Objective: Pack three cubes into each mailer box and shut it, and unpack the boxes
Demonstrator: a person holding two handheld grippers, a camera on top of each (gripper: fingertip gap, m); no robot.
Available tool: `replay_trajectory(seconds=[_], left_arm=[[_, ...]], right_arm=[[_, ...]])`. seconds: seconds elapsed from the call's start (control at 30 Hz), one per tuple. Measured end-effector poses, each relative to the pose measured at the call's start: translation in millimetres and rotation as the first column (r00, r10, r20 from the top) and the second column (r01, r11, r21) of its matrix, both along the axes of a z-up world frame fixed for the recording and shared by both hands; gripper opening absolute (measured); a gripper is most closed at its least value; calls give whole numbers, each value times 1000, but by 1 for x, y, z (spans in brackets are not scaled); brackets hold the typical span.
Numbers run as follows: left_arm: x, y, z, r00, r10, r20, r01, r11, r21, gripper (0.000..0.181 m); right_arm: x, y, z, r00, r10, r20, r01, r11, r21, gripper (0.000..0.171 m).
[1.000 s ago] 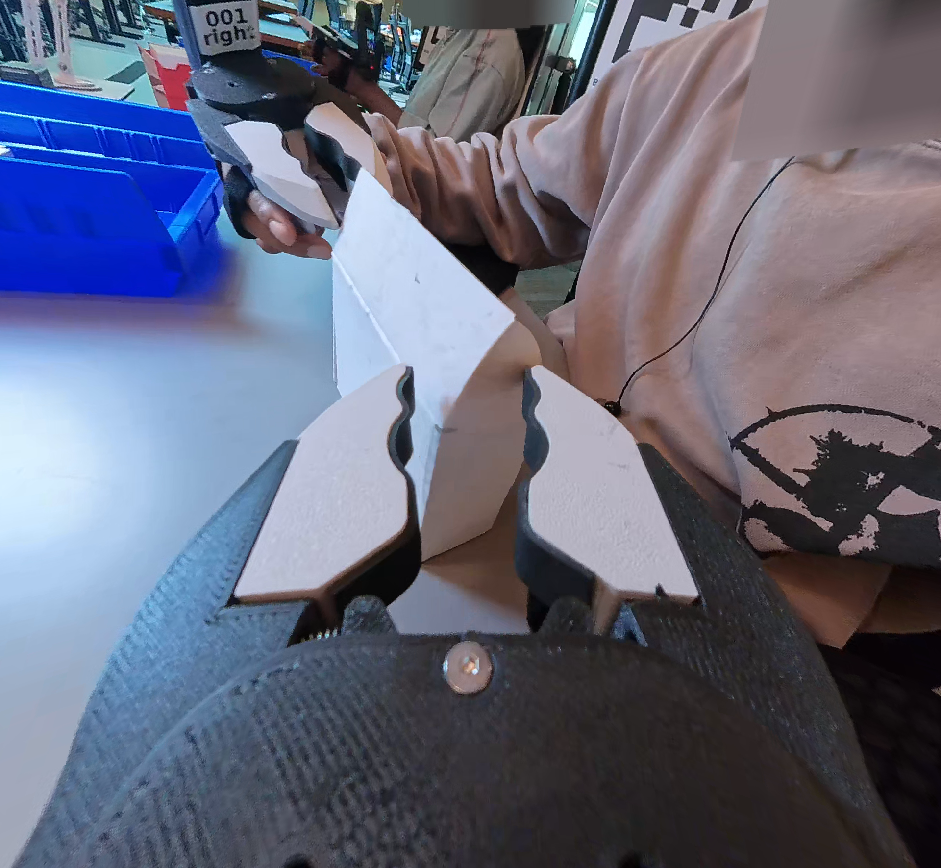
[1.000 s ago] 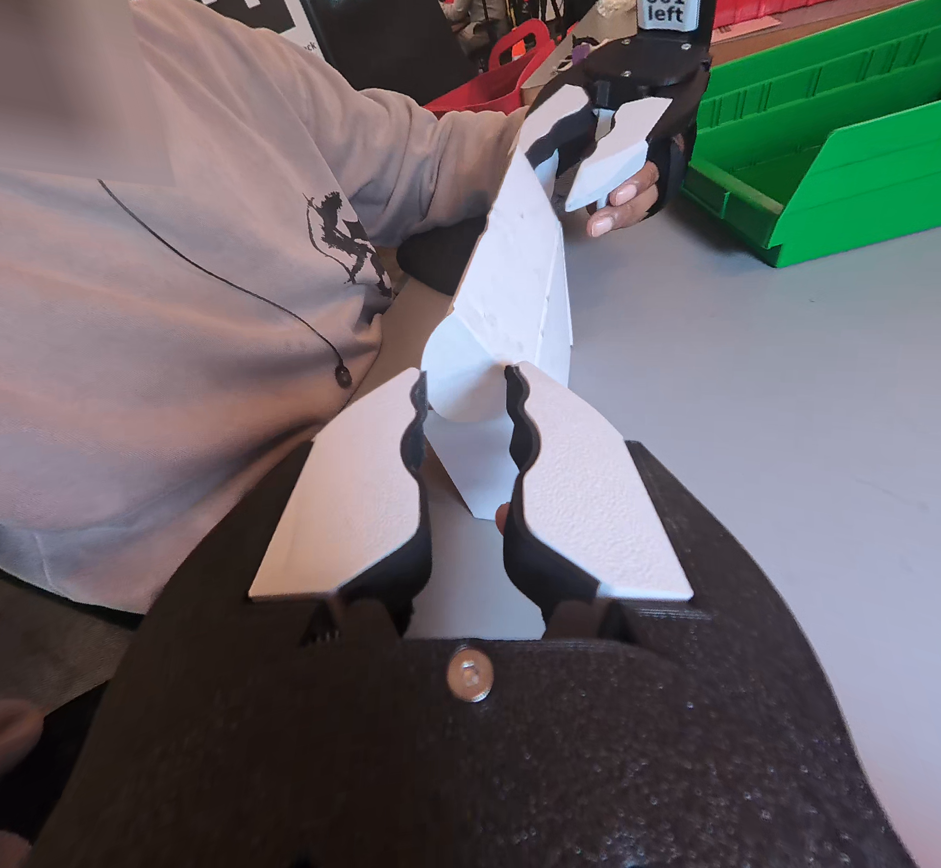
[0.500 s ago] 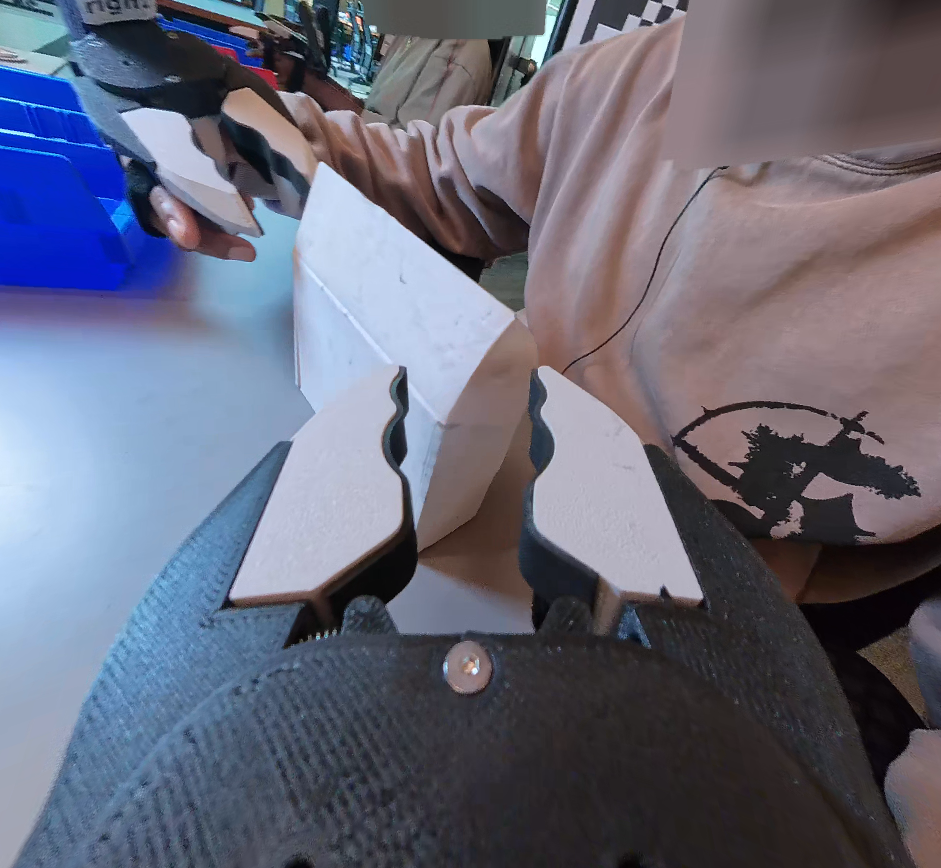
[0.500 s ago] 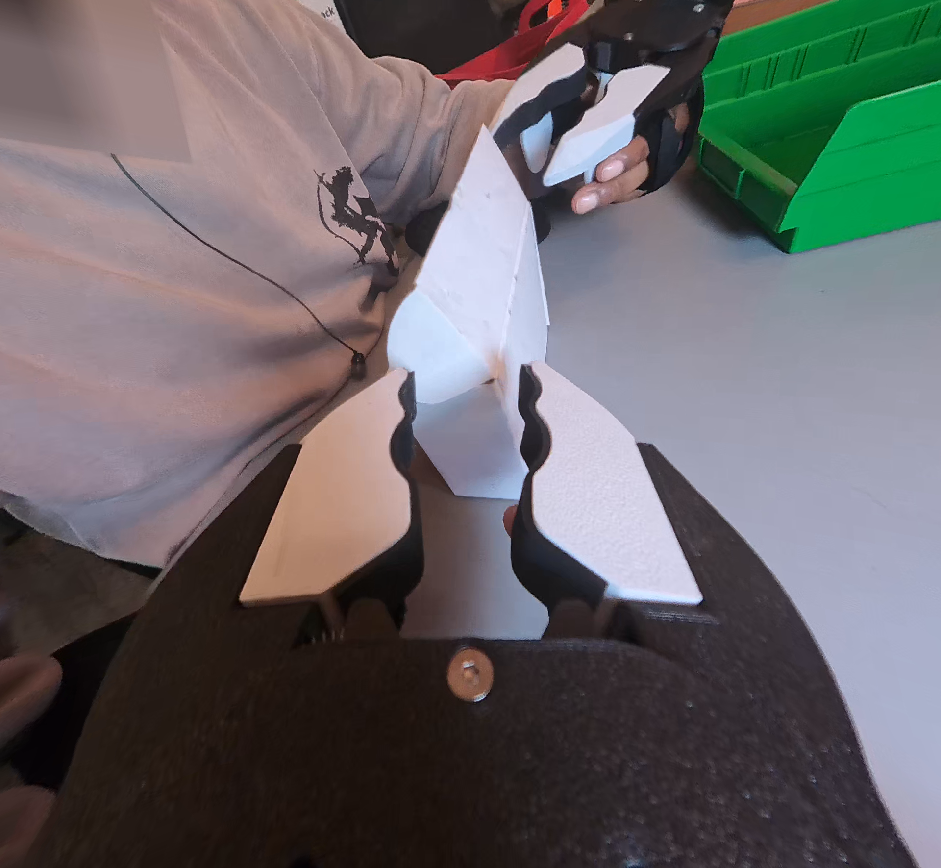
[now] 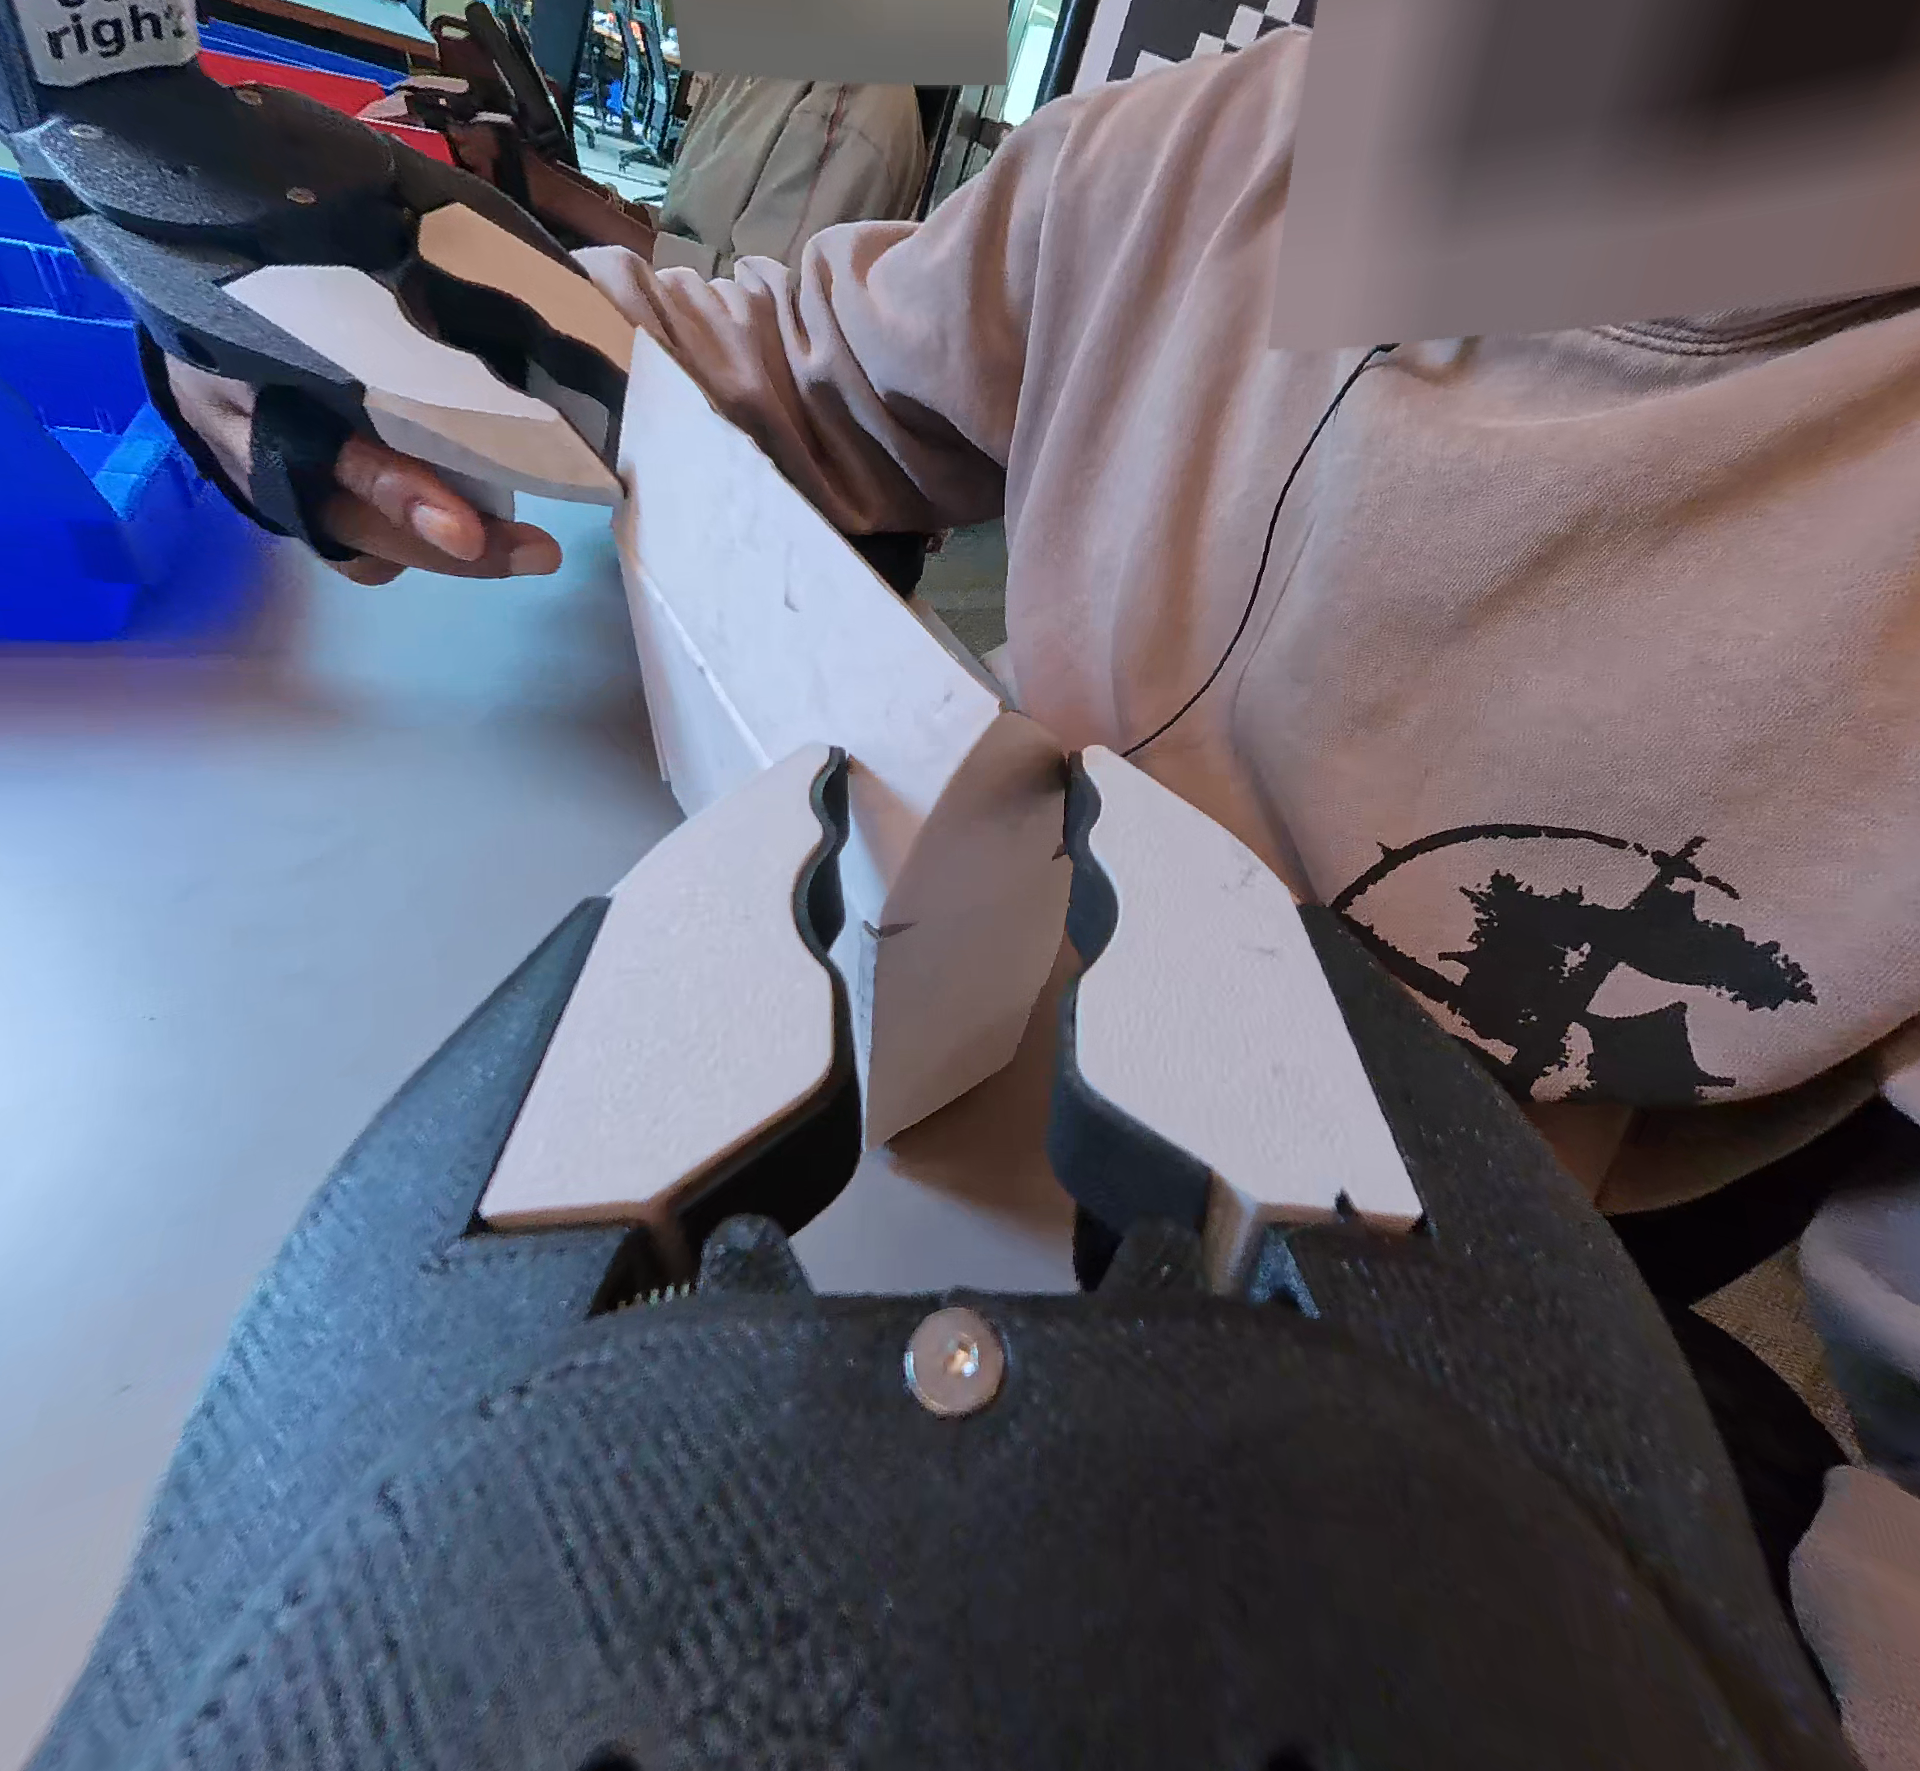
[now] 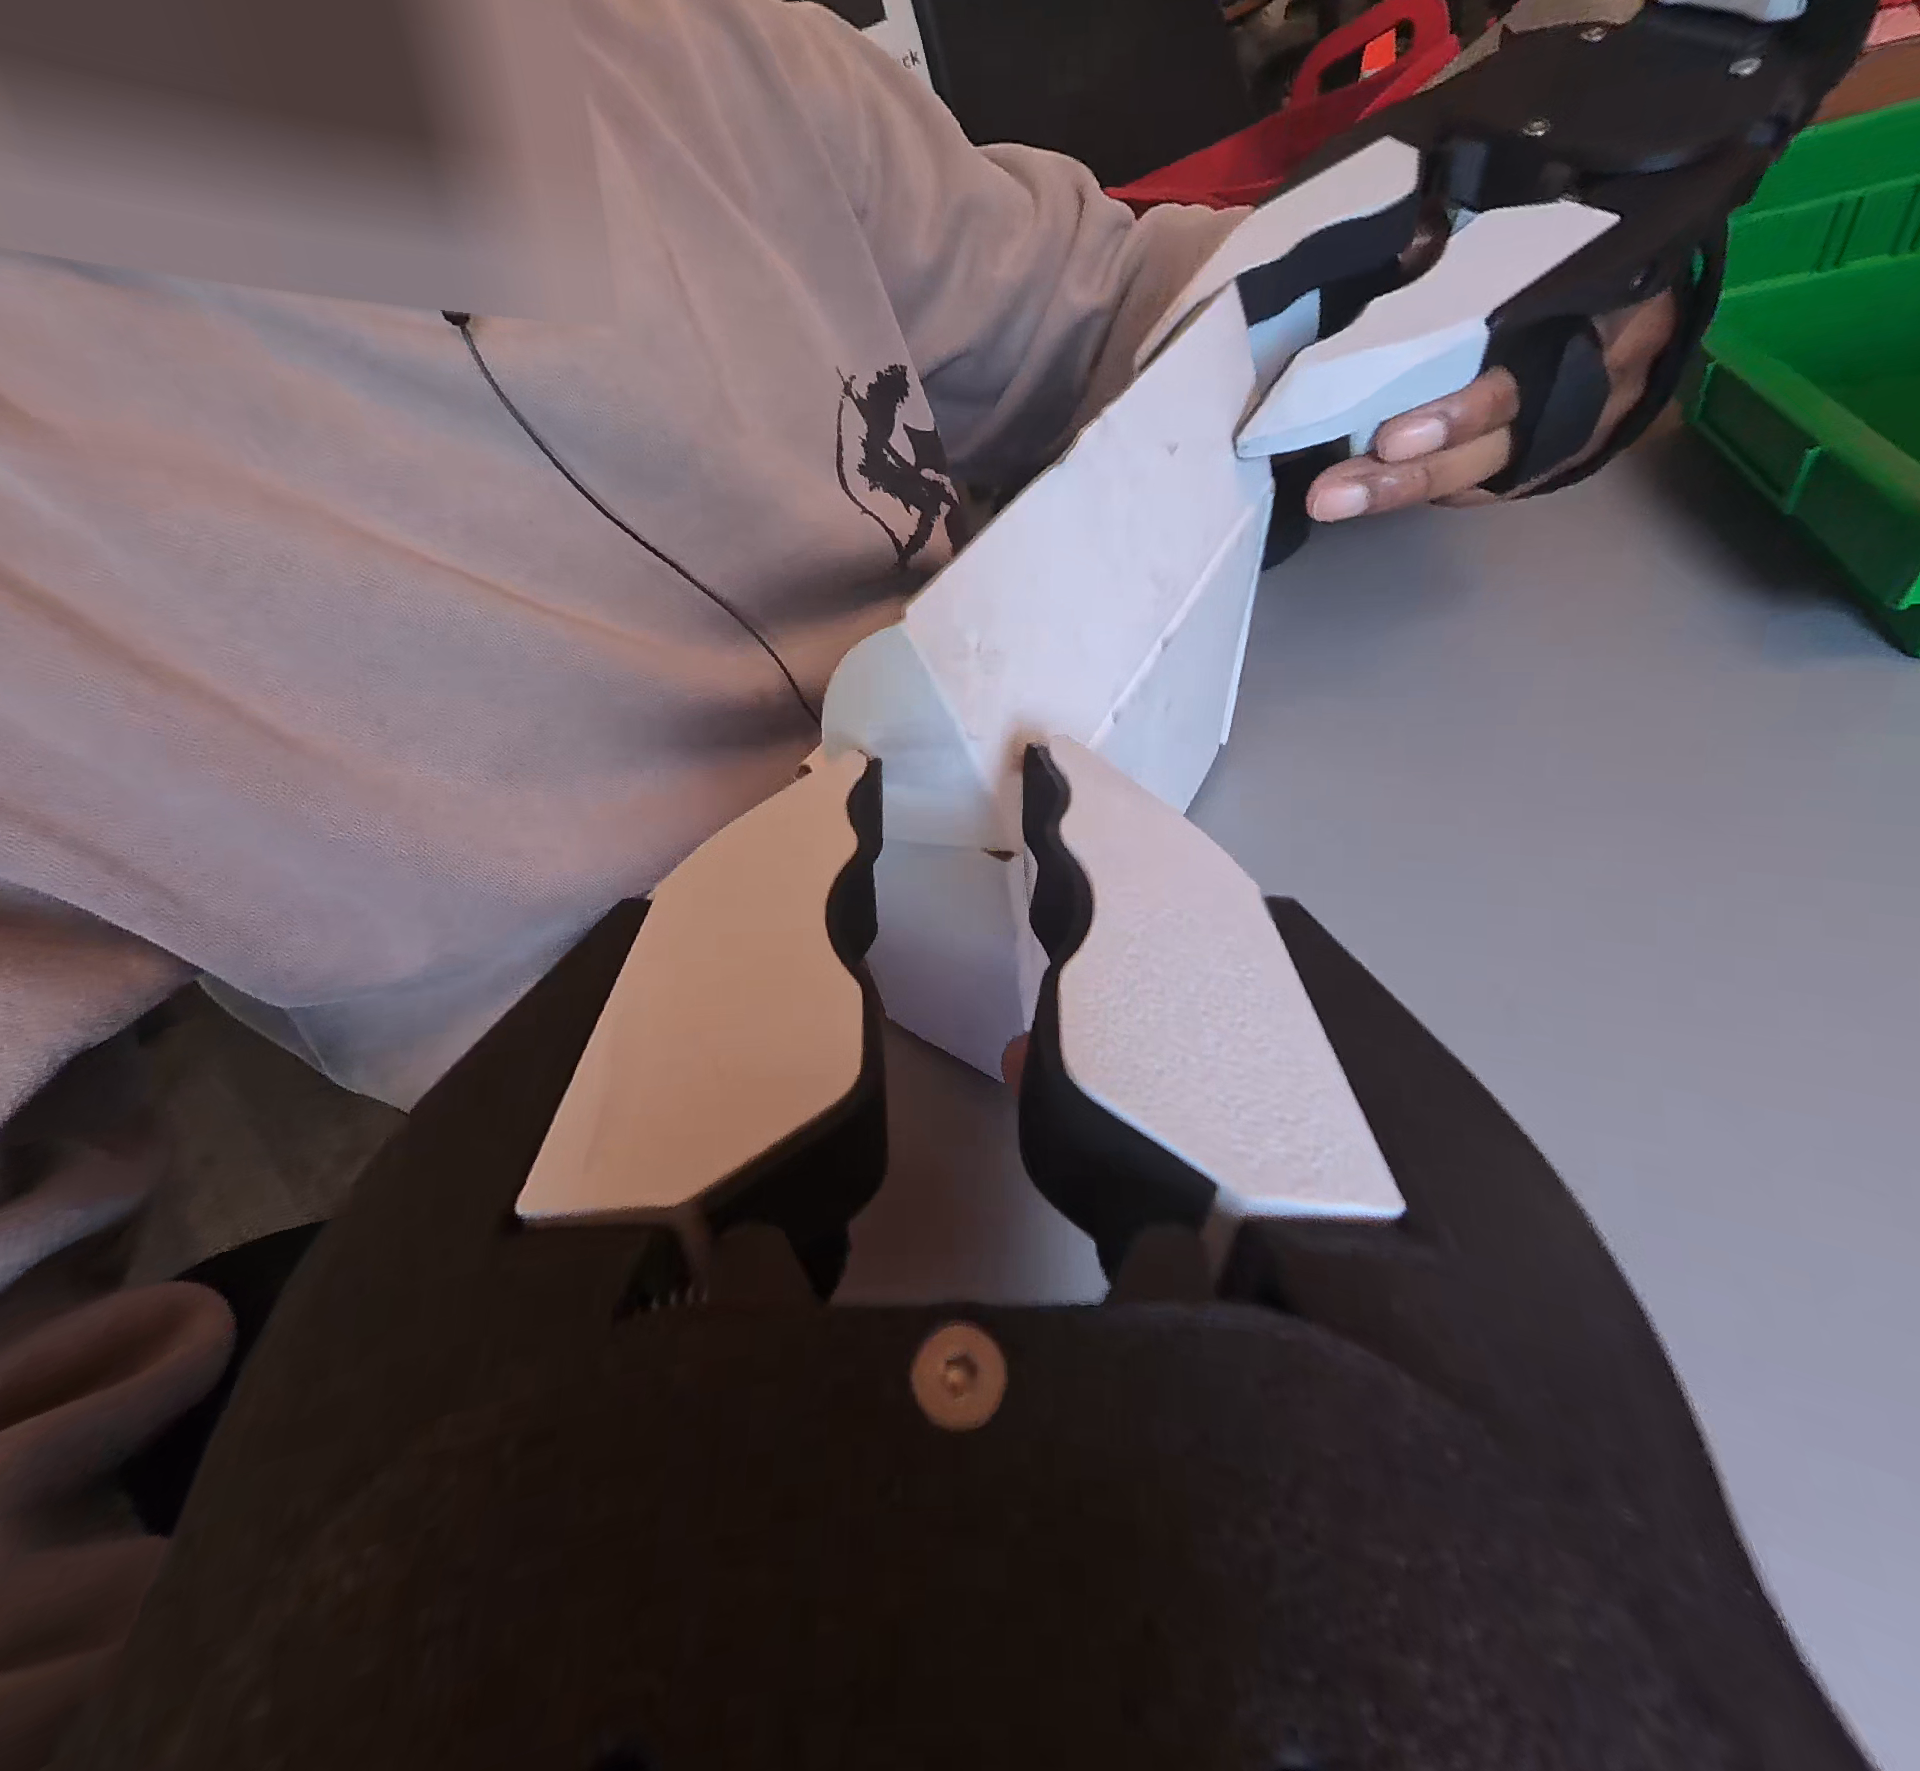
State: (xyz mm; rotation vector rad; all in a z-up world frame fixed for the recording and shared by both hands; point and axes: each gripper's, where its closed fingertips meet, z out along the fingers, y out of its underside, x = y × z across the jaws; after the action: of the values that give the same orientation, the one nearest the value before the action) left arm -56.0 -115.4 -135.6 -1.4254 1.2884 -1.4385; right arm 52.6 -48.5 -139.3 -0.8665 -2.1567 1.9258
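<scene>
A white mailer box (image 5: 790,620) is held up between my two grippers, tilted over the grey table (image 5: 260,942) and close to the person's chest. My left gripper (image 5: 951,786) is shut on its near end flap. My right gripper (image 5: 608,448) grips the far end. In the right wrist view the same box (image 6: 1091,599) runs from my right gripper (image 6: 954,765), shut on its rounded end flap, to my left gripper (image 6: 1247,412) at the far end. No cubes show, and the inside of the box is hidden.
Blue bins (image 5: 62,433) stand at the table's left side, green bins (image 6: 1829,371) at the right, and a red bin (image 6: 1351,90) behind. The person's beige sweatshirt (image 5: 1455,578) is right behind the box. A second person sits far back.
Both grippers keep hold of the box ends. The box has tilted further and the opposite gripper has come nearer and turned more sideways in each view.
</scene>
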Motion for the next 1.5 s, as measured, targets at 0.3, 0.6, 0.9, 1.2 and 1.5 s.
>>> replay_trajectory(seconds=[0.3, 0.6, 0.9, 1.2, 1.5], left_arm=[[-4, 3, 0, 997, 64, 32, -64, 998, 1, 34], [-9, 7, -3, 989, 105, 102, -100, 994, -53, 33], [-5, -9, -4, 994, 103, 32, -105, 993, 62, 34], [0, -28, -9, 981, 178, -73, -163, 970, 183, 44], [-3, -14, -4, 950, 309, -37, -298, 937, 186, 36]], right_arm=[[4, -4, 7, 999, -38, 0, 38, 994, -103, 17], [3, -1, -7, 992, -122, 27, 124, 985, -118, 11], [8, -20, -14, 994, -107, -5, 107, 991, 83, 35], [10, -38, -13, 990, -138, -40, 143, 945, 294, 42], [2, -37, -5, 954, -278, -110, 298, 916, 268, 38]])
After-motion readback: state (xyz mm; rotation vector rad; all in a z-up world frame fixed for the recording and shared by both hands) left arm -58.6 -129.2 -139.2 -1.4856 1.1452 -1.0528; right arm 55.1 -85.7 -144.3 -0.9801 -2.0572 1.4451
